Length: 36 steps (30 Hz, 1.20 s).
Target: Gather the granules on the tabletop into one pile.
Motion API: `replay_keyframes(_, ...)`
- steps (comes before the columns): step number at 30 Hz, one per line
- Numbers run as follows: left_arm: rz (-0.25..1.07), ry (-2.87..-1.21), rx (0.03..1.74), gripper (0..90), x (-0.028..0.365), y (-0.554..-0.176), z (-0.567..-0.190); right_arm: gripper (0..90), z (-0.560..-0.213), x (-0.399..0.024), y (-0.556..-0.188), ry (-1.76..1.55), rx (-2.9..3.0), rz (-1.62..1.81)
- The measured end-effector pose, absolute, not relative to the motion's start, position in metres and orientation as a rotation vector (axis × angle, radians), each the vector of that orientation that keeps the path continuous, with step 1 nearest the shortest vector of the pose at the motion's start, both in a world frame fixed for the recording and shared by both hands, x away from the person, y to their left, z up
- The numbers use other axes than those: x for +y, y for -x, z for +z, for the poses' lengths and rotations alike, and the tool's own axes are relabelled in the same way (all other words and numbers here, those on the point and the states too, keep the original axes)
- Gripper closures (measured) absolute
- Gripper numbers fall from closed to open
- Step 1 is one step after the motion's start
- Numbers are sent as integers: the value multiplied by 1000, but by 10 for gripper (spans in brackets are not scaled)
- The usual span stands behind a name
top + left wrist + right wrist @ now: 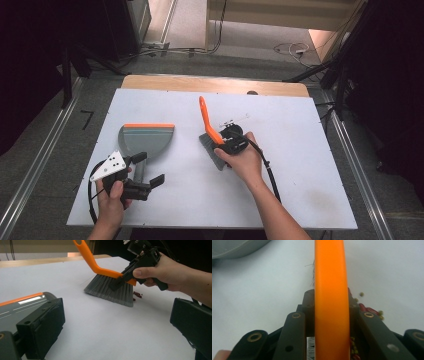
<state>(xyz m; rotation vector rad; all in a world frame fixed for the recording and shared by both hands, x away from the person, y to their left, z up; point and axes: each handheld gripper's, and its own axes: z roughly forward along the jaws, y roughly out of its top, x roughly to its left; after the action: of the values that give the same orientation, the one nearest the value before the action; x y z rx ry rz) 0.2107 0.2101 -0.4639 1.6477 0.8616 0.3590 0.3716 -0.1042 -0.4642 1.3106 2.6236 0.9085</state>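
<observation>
Brush (212,134): held by the right gripper (231,142) near the middle of the white counter (300,150); its grey bristles rest on the counter.
Brush axis: the orange handle runs up and away from the person in the high view, leaning a little to the left, with its looped end farthest off; the bristle head is the near, low end. In the right gripper view the handle (332,302) runs straight up the middle.
Right gripper fingers: clamped on the orange back of the brush (110,272), one on each side of it.
Crumbs (138,294): small red and greenish bits lie on the counter just beside the bristles, on the right gripper's side.
Dustpan (146,140): grey with an orange front lip, lying flat on the left half of the counter; the lip faces away from the person, and its handle points back toward the left gripper (145,172).
Dustpan contents: cannot tell.
Left gripper fingers: apart, with bare counter between them; one finger (42,325) sits just beside the dustpan.
Brush and dustpan: apart.
</observation>
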Motion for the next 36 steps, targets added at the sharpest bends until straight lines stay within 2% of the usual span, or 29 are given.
replay_keyframes(16,360,-1646,861,8,212,-211,-463,689,-461,-130,-370,-1364,2570,932)
replay_keyframes(28,358,-1646,863,7,211,-211,-464,690,-420,-162,-354,-899,2733,927)
replay_keyframes(36,354,-1648,865,7,210,-212,-465,688,-441,-187,-327,-569,2918,890)
